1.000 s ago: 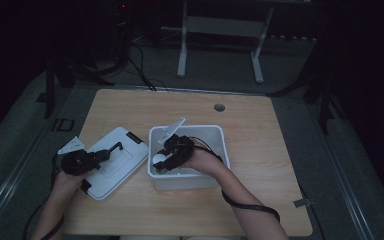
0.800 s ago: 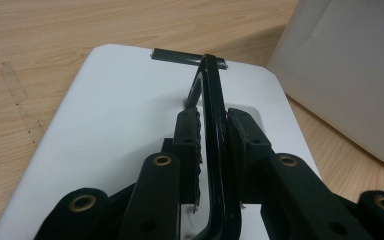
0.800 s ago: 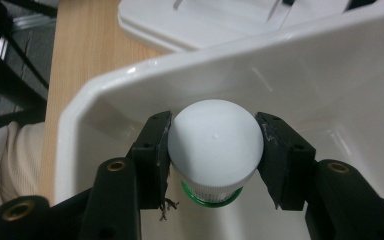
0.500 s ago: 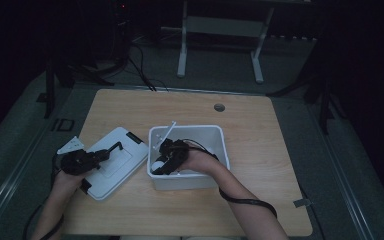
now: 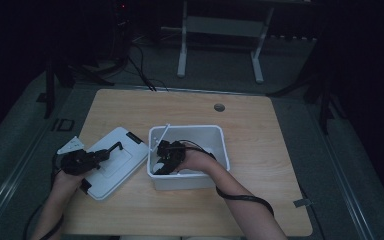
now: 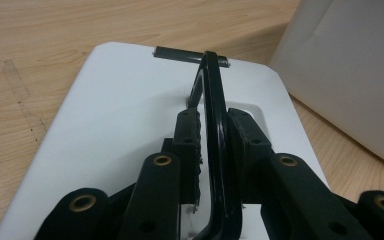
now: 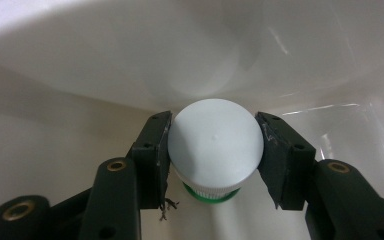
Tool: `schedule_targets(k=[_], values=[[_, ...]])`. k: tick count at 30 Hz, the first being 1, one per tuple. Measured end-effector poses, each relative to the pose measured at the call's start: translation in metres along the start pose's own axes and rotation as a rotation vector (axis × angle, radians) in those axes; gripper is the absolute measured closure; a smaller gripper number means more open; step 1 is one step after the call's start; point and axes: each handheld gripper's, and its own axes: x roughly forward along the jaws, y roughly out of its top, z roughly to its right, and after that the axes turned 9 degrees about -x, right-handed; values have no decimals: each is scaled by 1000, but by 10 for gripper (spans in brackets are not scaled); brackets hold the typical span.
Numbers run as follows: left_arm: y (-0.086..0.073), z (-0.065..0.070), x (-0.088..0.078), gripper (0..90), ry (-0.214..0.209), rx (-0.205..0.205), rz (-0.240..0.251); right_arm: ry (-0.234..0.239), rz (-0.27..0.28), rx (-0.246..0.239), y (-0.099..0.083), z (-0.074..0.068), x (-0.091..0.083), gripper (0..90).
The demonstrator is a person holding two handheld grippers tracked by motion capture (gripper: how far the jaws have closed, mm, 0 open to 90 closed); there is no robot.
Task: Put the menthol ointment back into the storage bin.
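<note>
R hand-held gripper (image 7: pixel 212 160) lowered deeper into bin (image 5: pixel 215 135), clamped on white cap (image 7: pixel 215 142); L hand-held gripper (image 6: pixel 212 150) clamped on lid handle (image 6: pixel 212 100).

Glossy plastic bin (image 7: pixel 80 60), matt wooden table (image 6: pixel 55 30)

A round white plastic cap (image 7: pixel 215 141) on a green-bodied container sits between the right jaws, touching both; a black metal handle (image 6: pixel 214 125) stands clamped between the left jaws.
</note>
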Motion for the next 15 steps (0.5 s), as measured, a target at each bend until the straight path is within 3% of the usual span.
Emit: schedule_targets(k=[2,4,15], values=[[0,0,0,754,1,1,-1,22,-5,2,0,1,2,502],[0,0,0,754,0,-1,-1,24,-28,-6,0,0,6,502],[0,0,0,753,2,3,-3,44,-38,1,-6,2,3,476]])
